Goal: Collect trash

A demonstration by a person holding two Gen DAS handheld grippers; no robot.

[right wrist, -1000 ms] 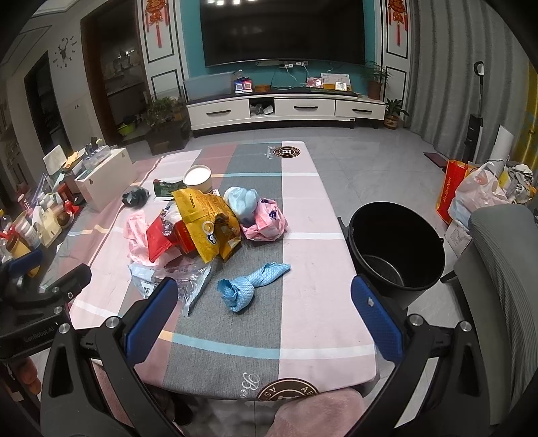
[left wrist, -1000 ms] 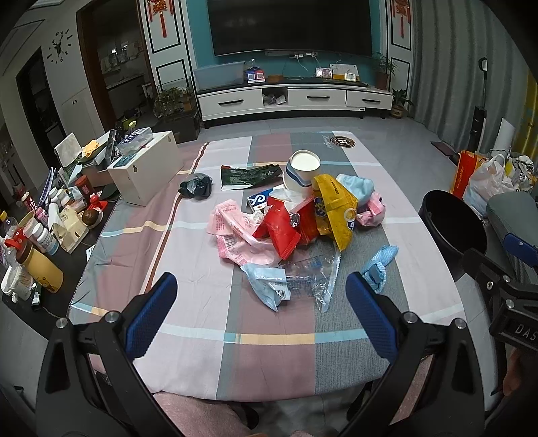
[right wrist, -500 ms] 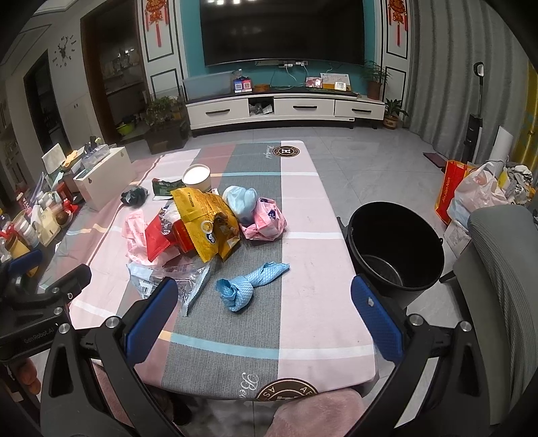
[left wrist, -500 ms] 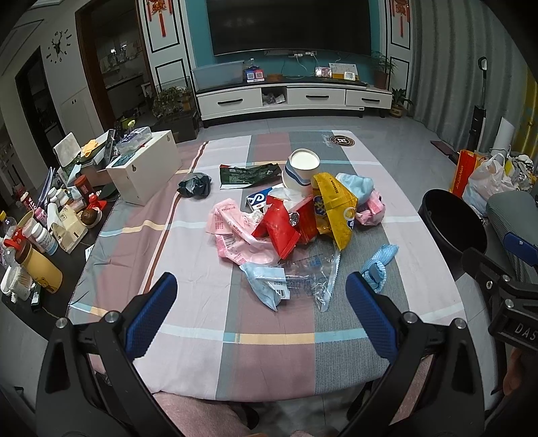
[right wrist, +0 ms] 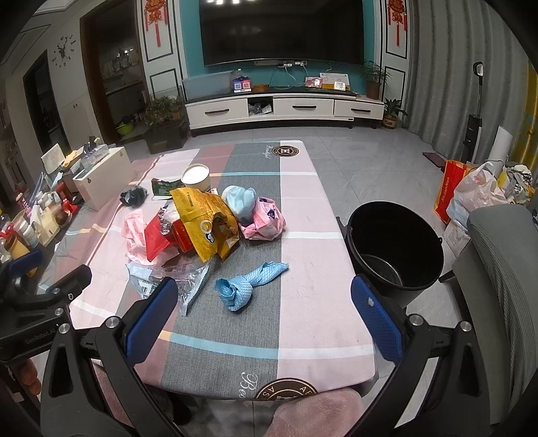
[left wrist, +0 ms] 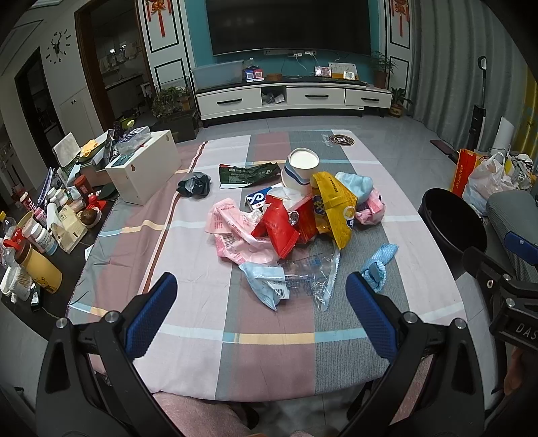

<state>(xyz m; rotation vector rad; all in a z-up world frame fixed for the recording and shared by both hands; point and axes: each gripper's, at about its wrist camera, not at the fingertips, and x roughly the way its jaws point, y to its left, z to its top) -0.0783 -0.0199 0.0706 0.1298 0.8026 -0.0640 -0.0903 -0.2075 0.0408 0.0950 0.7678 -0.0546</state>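
a home living room: a big wall-mounted tv point(left wrist: 289, 25) above a white media console point(left wrist: 292, 97), potted plants point(right wrist: 373, 79), and a cloth-covered table point(right wrist: 296, 208).

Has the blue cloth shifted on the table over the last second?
No. The blue cloth lies on the same grey stripe of the table, at the same spot relative to the black bucket.
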